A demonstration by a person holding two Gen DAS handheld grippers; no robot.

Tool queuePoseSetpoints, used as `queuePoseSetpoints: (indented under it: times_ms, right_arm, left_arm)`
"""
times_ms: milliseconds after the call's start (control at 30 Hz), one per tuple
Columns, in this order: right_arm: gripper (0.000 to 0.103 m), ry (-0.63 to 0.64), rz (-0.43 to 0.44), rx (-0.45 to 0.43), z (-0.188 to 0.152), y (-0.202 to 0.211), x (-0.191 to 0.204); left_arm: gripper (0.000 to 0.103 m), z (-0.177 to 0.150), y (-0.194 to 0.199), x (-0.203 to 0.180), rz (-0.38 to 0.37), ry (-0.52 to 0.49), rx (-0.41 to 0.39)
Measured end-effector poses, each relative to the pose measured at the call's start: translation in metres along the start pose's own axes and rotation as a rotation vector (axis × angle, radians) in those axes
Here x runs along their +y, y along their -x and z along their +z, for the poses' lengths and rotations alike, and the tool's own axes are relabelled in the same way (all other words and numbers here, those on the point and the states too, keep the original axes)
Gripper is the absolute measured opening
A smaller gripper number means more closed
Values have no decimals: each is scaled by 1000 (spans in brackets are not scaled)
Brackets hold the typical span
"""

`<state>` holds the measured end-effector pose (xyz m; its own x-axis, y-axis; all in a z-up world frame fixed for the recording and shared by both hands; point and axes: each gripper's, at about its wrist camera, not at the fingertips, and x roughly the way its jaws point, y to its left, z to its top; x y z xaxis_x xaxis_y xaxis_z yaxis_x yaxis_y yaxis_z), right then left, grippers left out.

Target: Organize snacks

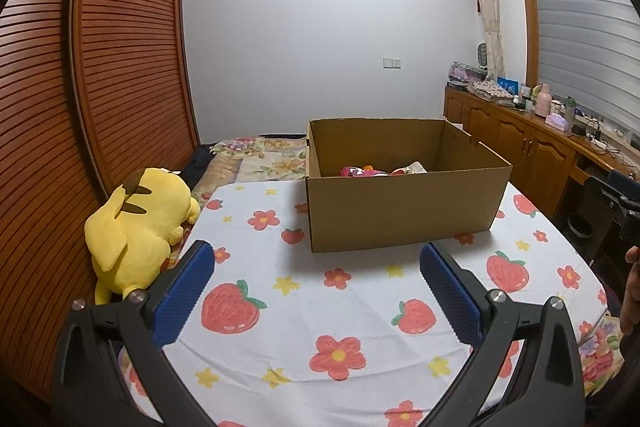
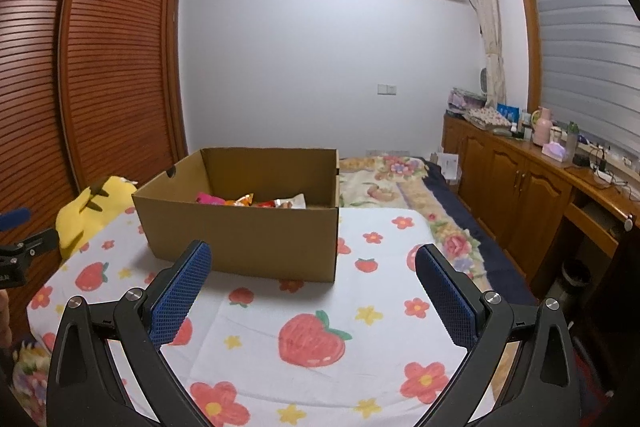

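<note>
- Snacks (image 1: pixel 376 171) lie at the bottom of an open box (image 1: pixel 400 211) on a cloth (image 1: pixel 320 307) printed with strawberries and flowers.
- Left claw (image 1: pixel 316 291) hangs above the cloth, its jaws spread wide and holding nothing; the box stands beyond it at 1 o'clock, apart from the blue pads (image 1: pixel 188 291).
- Right claw (image 2: pixel 312 295) is likewise wide open and empty, with the box (image 2: pixel 240 227) at 11 o'clock, its near wall just past the left pad.
- Box walls hide most of the snacks (image 2: pixel 248 201); only pink, orange and white wrapper tops show, too small to read.
- Left view shows the whole yellow plush (image 1: pixel 140 227) at 9 o'clock; the right view shows only part of it behind the box.
- Right view alone shows the left claw's tip at its 9 o'clock edge.
</note>
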<state>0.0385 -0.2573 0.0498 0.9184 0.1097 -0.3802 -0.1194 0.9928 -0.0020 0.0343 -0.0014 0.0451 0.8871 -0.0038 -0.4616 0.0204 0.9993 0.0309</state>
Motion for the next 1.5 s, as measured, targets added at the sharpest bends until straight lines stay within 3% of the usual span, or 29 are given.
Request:
queuePoseSetpoints:
  times_ms: [1500]
  right_arm:
    - [103, 2, -2, -14, -3, 3, 5]
  left_arm:
    - [103, 3, 10, -3, 9, 3, -30]
